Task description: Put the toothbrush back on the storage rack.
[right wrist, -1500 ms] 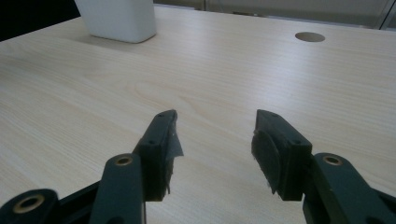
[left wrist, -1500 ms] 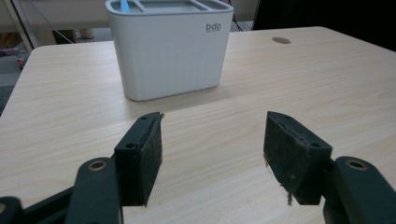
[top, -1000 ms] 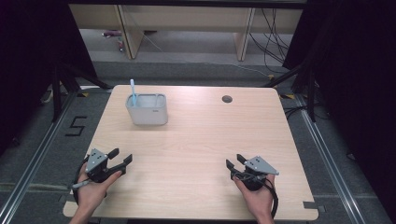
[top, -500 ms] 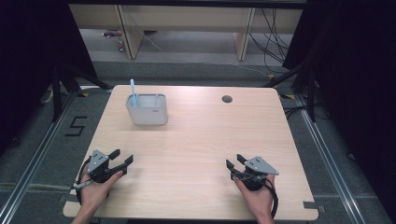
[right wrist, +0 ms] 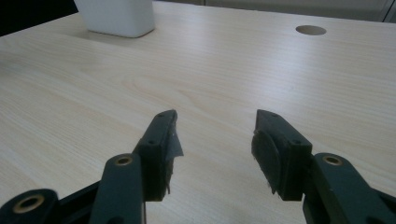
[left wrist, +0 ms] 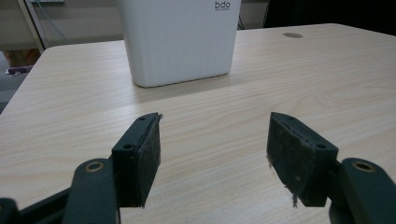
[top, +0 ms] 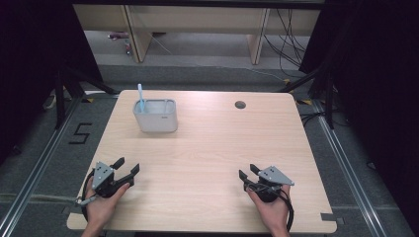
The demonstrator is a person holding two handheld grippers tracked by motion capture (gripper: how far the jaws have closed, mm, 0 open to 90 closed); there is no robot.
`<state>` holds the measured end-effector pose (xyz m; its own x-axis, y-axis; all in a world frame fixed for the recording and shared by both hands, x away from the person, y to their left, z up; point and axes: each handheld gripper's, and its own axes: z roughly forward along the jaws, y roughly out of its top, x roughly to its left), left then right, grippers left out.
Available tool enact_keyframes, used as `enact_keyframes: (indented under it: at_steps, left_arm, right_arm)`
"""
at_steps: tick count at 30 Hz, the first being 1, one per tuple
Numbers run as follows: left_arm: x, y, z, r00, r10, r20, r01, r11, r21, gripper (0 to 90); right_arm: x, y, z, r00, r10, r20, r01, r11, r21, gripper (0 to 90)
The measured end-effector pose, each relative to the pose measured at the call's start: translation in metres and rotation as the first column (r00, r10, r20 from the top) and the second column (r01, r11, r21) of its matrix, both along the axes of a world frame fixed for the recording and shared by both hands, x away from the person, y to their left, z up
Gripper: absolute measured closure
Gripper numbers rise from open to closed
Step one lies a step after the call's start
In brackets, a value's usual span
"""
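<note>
A white rectangular bin (top: 155, 115) stands on the wooden table (top: 207, 148) at the back left, with a light blue stick (top: 141, 97) poking up from it. In the left gripper view the bin (left wrist: 180, 39) rises straight ahead, marked "bdo". My left gripper (top: 127, 168) rests near the front left edge, open and holding nothing (left wrist: 212, 149). My right gripper (top: 247, 174) sits near the front right, also open with nothing between its jaws (right wrist: 215, 140). The bin's base (right wrist: 119, 18) is far off at the upper left of the right gripper view.
A round cable hole (top: 240, 104) is cut in the table near its back edge, right of centre. Behind the table stand wooden furniture legs (top: 133, 37) and loose cables (top: 286, 29) on the floor. Dark curtains hang at both sides.
Both hands stay near the front edge; the left gripper has shifted very slightly, the right has not visibly moved.
</note>
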<state>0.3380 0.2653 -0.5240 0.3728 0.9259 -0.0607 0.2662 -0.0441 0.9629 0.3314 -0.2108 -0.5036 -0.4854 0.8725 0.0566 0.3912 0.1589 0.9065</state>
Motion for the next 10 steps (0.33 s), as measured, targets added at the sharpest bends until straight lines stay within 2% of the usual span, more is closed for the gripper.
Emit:
enact_keyframes:
  at_steps: [1,2,3,5,6,9,10]
  left_arm:
    - [-0.0004,-0.0002,0.0,1.0,0.001,0.003,-0.001,1.0,-0.002,34.4]
    - [-0.0013,0.0,0.0005,1.0,0.004,-0.001,-0.004,1.0,0.005,34.4]
    - [-0.0013,0.0001,0.0003,1.0,0.0,0.006,0.0,1.0,0.004,34.4]
    - [-0.001,0.0001,-0.0003,0.9999,0.001,0.016,-0.001,1.0,-0.005,34.3]
    - [-0.0018,0.0007,0.0004,1.0,0.004,0.003,-0.004,1.0,0.001,34.2]
    - [-0.0015,0.0011,0.0004,1.0,0.004,0.003,-0.004,1.0,0.001,34.1]
    - [-0.0013,0.0009,0.0004,1.0,0.004,0.002,-0.004,1.0,0.0,34.1]
  right_arm:
    - [0.0001,0.0023,-0.0014,1.0,0.003,-0.006,-0.003,1.0,0.027,50.0]
    - [-0.0002,0.0006,-0.0004,1.0,0.003,0.0,-0.003,1.0,-0.003,50.0]
    - [-0.0019,0.0038,-0.001,0.9997,-0.009,-0.023,0.01,0.999,0.035,50.0]
    - [-0.0017,0.0044,-0.0011,0.9998,-0.008,-0.021,0.008,0.999,0.039,50.0]
    - [-0.0017,0.0045,-0.0011,0.9998,-0.008,-0.021,0.009,0.999,0.04,50.0]
    - [-0.0015,0.0043,-0.0011,0.9999,-0.007,-0.015,0.007,0.999,0.038,50.0]
    - [0.0,0.002,-0.0011,1.0,0.007,-0.006,-0.007,1.0,0.023,50.0]
